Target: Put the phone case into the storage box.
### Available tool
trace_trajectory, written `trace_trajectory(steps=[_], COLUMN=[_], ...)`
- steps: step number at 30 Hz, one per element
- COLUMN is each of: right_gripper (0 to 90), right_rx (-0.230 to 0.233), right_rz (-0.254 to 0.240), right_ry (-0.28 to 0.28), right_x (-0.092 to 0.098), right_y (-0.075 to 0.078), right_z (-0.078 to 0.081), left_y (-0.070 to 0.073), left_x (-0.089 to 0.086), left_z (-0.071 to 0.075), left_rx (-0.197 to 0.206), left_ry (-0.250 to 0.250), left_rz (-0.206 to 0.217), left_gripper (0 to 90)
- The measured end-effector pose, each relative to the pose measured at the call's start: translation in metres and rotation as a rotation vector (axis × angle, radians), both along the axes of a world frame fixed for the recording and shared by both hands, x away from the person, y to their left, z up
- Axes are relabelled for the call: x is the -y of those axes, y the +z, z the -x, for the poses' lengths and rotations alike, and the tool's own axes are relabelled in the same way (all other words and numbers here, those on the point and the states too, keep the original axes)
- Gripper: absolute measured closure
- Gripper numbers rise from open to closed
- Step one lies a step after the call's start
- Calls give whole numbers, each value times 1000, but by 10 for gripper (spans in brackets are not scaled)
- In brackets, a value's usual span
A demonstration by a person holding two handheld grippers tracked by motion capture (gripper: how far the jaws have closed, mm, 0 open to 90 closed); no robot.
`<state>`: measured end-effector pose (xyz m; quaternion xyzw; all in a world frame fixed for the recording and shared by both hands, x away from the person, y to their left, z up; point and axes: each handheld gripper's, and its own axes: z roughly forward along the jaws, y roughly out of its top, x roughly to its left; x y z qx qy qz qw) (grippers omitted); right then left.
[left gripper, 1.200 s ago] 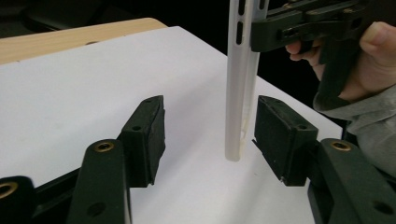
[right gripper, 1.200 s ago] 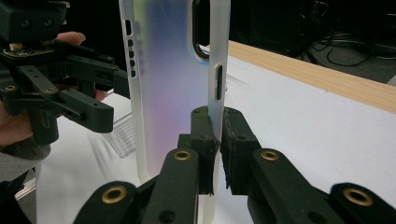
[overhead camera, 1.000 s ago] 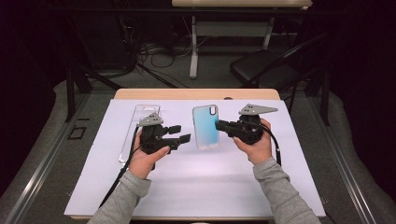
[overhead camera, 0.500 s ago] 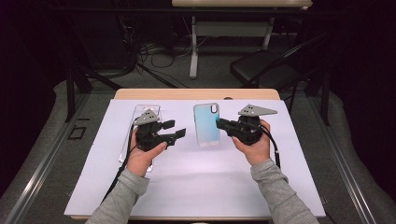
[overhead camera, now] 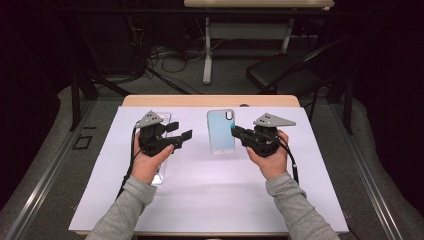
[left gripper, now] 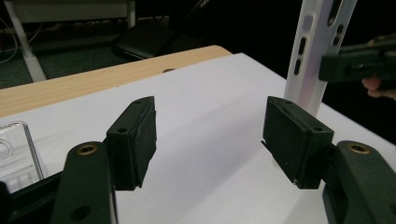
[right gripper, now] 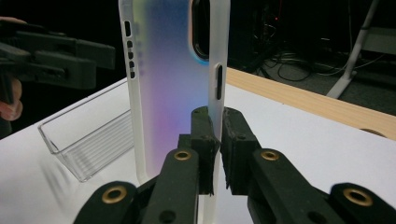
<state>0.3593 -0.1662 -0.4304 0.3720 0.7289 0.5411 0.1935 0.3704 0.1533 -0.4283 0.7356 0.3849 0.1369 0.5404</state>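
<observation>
A frosted phone case [overhead camera: 221, 131] with a blue-to-pink tint stands upright near the middle of the white mat. My right gripper [overhead camera: 234, 131] is shut on its right edge. In the right gripper view the jaws [right gripper: 220, 140] pinch that side rim below a button cutout, and the case [right gripper: 173, 79] rises tall in front of the camera. My left gripper [overhead camera: 180, 131] hovers left of the case, open and holding nothing. Through its wide-apart jaws [left gripper: 210, 140] I see bare mat, with the case's edge [left gripper: 313, 46] and the right gripper [left gripper: 355, 65] at the far right.
A clear plastic tray [overhead camera: 158, 176] lies on the mat under my left hand, also seen as the tray [right gripper: 88, 144] and the tray [left gripper: 14, 149]. The white mat [overhead camera: 215, 200] covers a wooden table [overhead camera: 210, 101]. A chair [overhead camera: 285, 75] and cables sit beyond it.
My left gripper has drifted left and away from me, widening its gap to the case. The right gripper keeps the case in about the same place.
</observation>
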Motion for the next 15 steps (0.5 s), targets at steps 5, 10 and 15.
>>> trace_trajectory(steps=[5,10,15], right_gripper=[844,844,844], right_rx=[9,4,3], right_rz=[2,-2,-6], right_ry=[-19,-43,-59], right_x=[-3,-4,-4], right_y=[-1,-3,-4], right_z=[1,2,2], left_y=[4,9,13], left_x=[-2,1,6], left_z=[0,2,2], left_rx=[6,29,38], left_ry=[29,39,40], left_rz=[-1,-30,-37], left_gripper=[307,313,314])
